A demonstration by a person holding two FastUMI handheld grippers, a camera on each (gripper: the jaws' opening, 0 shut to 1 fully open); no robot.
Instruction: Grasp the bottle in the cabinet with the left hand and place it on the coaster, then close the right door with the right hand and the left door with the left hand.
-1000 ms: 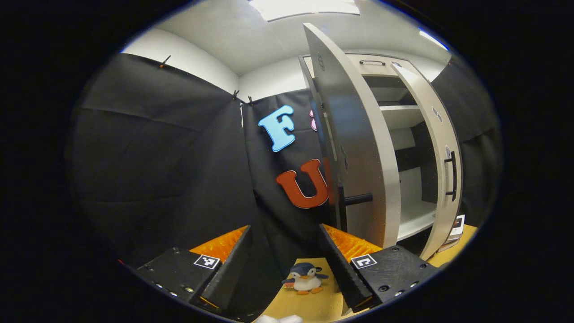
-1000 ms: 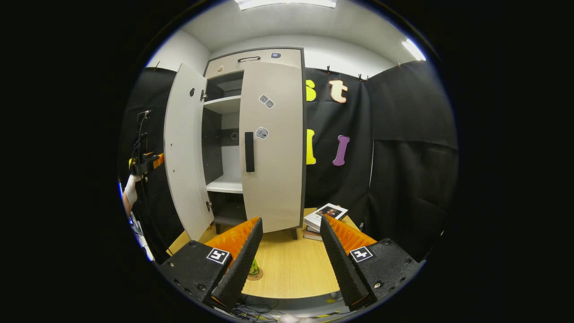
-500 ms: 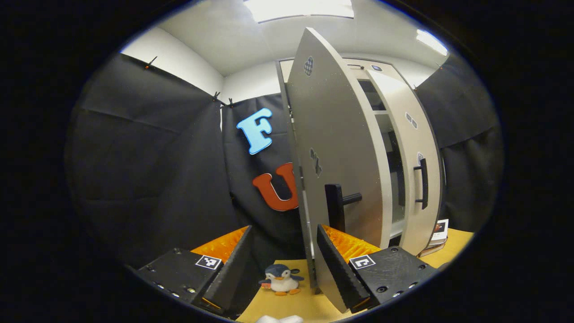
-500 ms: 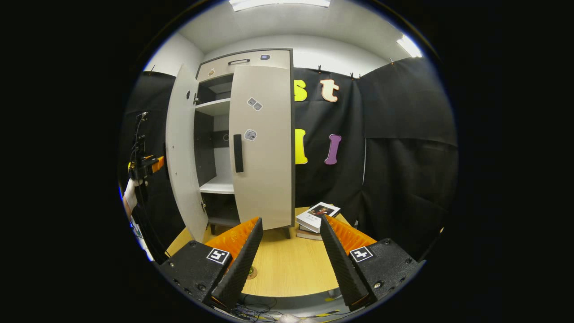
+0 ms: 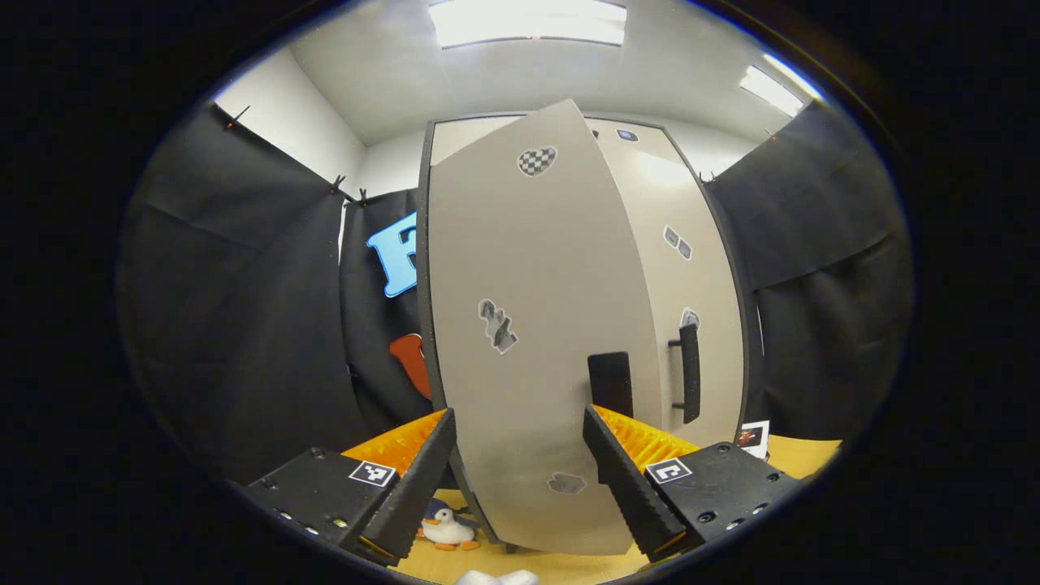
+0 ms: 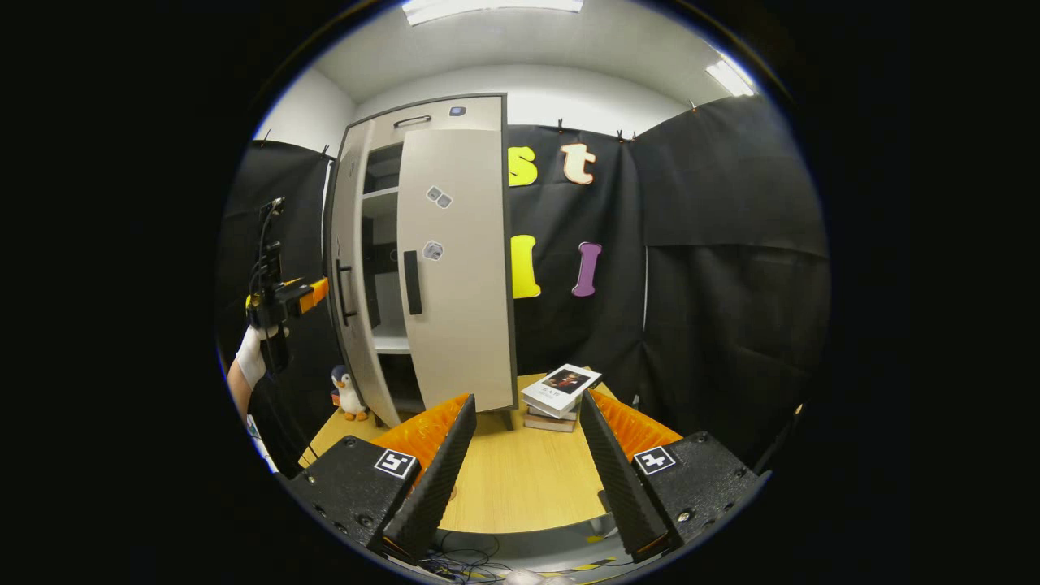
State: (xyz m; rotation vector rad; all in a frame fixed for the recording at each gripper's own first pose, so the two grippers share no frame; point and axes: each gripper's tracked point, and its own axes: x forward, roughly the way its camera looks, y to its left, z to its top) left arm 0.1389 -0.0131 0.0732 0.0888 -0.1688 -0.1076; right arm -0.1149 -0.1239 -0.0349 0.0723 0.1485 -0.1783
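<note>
Left claw [image 5: 516, 479]: fingers spread, empty, facing the left door [image 5: 528, 325], which stands slightly ajar. Right claw [image 6: 520, 463]: fingers spread, empty, above the bench [image 6: 520, 479]. Right door [image 6: 455, 268]: shut on the cabinet [image 6: 422, 122]. Bottle and coaster: hidden. Penguin toy [image 6: 348, 392]: beside the cabinet.

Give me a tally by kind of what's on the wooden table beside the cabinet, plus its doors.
Grey cabinet doors: 2 (left, right)
Black-and-white plush penguin: 1
Stacks of books: 1
Total: 4
</note>
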